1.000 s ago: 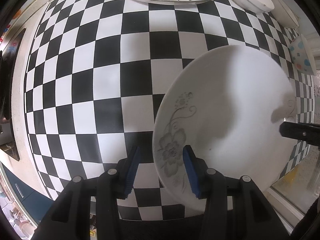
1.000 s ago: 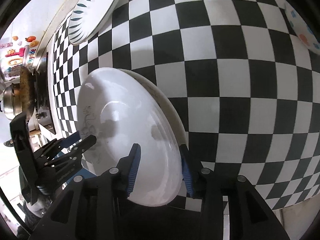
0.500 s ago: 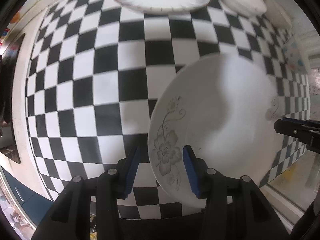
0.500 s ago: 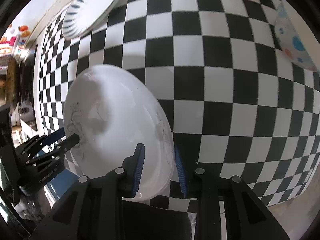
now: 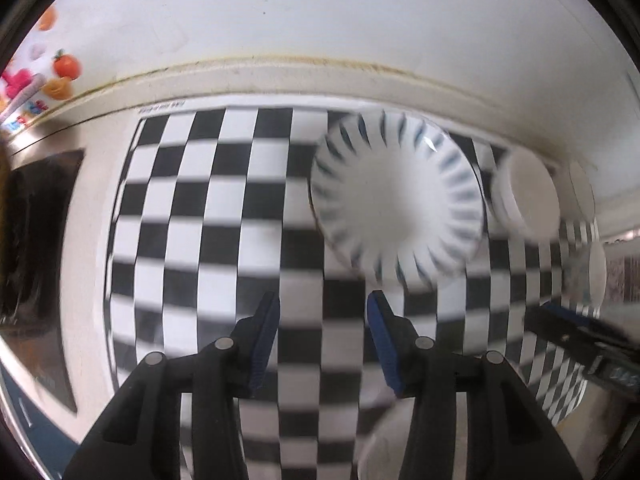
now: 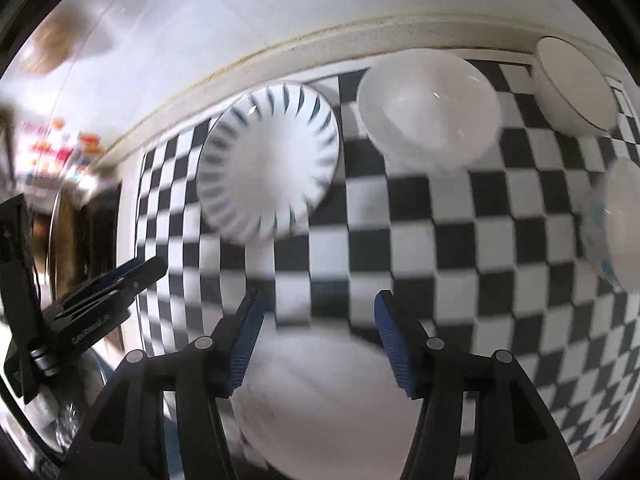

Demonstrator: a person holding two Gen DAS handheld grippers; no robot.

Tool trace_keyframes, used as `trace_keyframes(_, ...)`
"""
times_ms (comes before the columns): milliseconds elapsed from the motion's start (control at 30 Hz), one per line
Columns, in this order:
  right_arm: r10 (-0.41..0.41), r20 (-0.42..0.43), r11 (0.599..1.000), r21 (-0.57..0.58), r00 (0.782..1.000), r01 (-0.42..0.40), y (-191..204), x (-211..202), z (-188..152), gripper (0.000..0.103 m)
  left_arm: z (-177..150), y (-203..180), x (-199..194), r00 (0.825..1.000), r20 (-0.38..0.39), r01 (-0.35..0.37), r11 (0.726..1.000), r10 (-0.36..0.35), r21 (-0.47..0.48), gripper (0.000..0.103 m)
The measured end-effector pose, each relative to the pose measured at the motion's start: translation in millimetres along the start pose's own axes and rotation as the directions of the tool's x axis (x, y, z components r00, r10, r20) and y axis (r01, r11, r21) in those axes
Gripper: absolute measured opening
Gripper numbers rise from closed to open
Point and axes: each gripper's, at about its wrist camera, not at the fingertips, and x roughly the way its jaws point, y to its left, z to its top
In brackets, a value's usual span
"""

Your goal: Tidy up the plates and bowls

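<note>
1. The checkered mat (image 5: pixel 208 216) (image 6: pixel 460 240) ends at a pale counter strip along the white back wall (image 5: pixel 320 20); its left edge meets bare counter beside a dark stove area (image 5: pixel 36 240).
2. Open squares fill the mat's left and middle parts; the dishes crowd its far and right sides.
3. The left gripper (image 5: pixel 322 334) has its blue-padded jaws spread, with only checkered squares between them.
4. The right gripper (image 6: pixel 318 330) is likewise spread and pinches nothing.
5. A white plate (image 6: pixel 320 400) lies low in the right wrist view, just below and between the right gripper's fingers (image 6: pixel 394 344); blur hides whether it touches them. In the left wrist view its rim (image 5: pixel 380 440) shows at the bottom, beside the right-hand finger.
6. A blue-striped plate (image 5: pixel 396 204) (image 6: pixel 268 168) rests near the far edge, ahead of both grippers and apart from them.
7. Right of it sit a white bowl (image 6: pixel 428 108) (image 5: pixel 528 196), another white bowl (image 6: pixel 576 88), and a dotted bowl (image 6: pixel 616 224) at the right edge.
</note>
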Motion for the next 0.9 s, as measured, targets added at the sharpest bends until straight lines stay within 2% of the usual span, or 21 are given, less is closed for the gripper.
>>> trace_keyframes(67,-0.011,-0.006,0.999,0.040,1.000,0.011,0,17,18,0.060,19,4,11,1.000,-0.014,0.008,1.000,-0.008,0.002,0.042)
trace_keyframes(100,-0.017,-0.010,0.998,0.059,1.000,0.018,-3,26,28,0.060,35,6,21,0.999,-0.030,0.026,1.000,-0.025,0.014,0.041)
trace_keyframes(200,-0.023,-0.016,0.994,0.108,1.000,0.025,0,51,48,0.059,65,1,42,0.999,-0.050,0.022,0.997,-0.018,0.072,0.041)
trace_keyframes(300,-0.046,-0.026,0.988,0.144,0.999,0.049,-4,70,61,0.057,83,-5,61,0.997,-0.076,0.022,0.993,-0.013,0.119,0.041)
trace_keyframes(433,-0.051,-0.045,0.982,0.177,0.998,0.058,-9,89,70,0.042,103,-12,90,0.992,-0.124,0.024,0.981,0.000,0.192,0.041)
trace_keyframes(500,-0.056,-0.047,0.981,0.186,0.997,0.064,-10,94,72,0.034,105,-13,98,0.989,-0.148,0.040,0.977,-0.008,0.210,0.033)
trace_keyframes(567,-0.055,-0.040,0.982,0.178,0.998,0.061,-8,92,74,0.020,105,-13,100,0.987,-0.155,0.075,0.974,-0.042,0.214,0.028)
trace_keyframes(667,-0.077,-0.045,0.982,0.168,0.996,0.084,-4,92,76,0.020,101,-13,100,0.990,-0.135,0.060,0.974,-0.031,0.220,0.027)
trace_keyframes(900,-0.070,-0.042,0.992,0.106,0.997,0.074,12,84,76,0.018,78,-8,90,0.993,-0.115,0.032,0.982,-0.011,0.187,0.027)
